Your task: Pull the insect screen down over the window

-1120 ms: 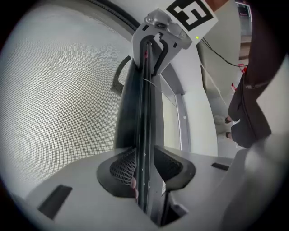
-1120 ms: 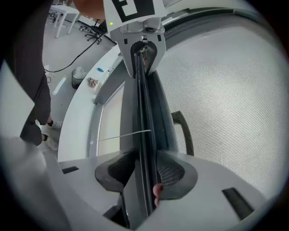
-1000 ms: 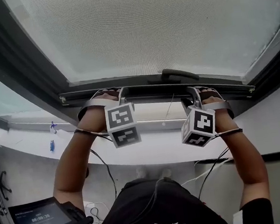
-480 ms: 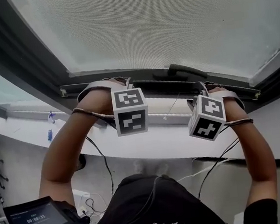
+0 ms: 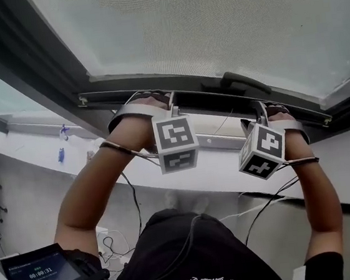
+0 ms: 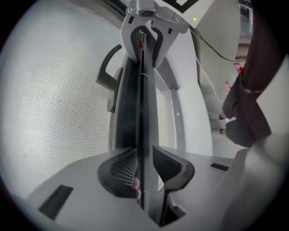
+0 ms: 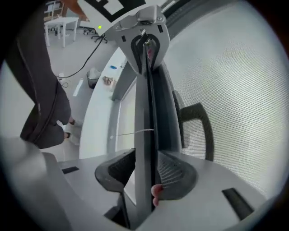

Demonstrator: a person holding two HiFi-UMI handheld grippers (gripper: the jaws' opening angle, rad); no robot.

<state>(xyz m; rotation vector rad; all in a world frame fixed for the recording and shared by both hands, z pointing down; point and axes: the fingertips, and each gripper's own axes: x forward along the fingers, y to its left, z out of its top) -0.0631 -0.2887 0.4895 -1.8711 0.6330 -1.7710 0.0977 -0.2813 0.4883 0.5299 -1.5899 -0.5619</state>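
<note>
White wall and a white sill [image 5: 217, 178] filled the lower head view, seen over the person's black shirt [image 5: 195, 259], whose upside-down print was cut off at the bottom edge. At lower left sat a small device with a lit display [image 5: 37, 276], its figures too small to read. Thin cables [image 5: 133, 200] trailed down from the wrists, and a tiny blue object [image 5: 60, 155] lay on the sill at left. Both bare arms reached up and away. From above, the left hand [image 5: 136, 117], the right hand [image 5: 286, 122] and the marker cubes [image 5: 175, 143] hid the jaw tips. The gripper views showed them. The left gripper [image 6: 144, 159] had just been closing its jaws, and its ribbed pads pressed on either side of the dark bottom bar [image 6: 135, 103] of the insect screen [image 6: 54, 103]. The right gripper [image 7: 145, 158] was clamped on the same bar, well apart from the left. The bar's curved black handle [image 5: 244, 83] stood between the two, nearer the right. A small pink shape at the base of each pair of pads was too blurred to identify. Beyond the bar the insect screen stretched up inside the dark window frame [image 5: 16, 66], its top cut off, and only pale haze showed through it.
</note>
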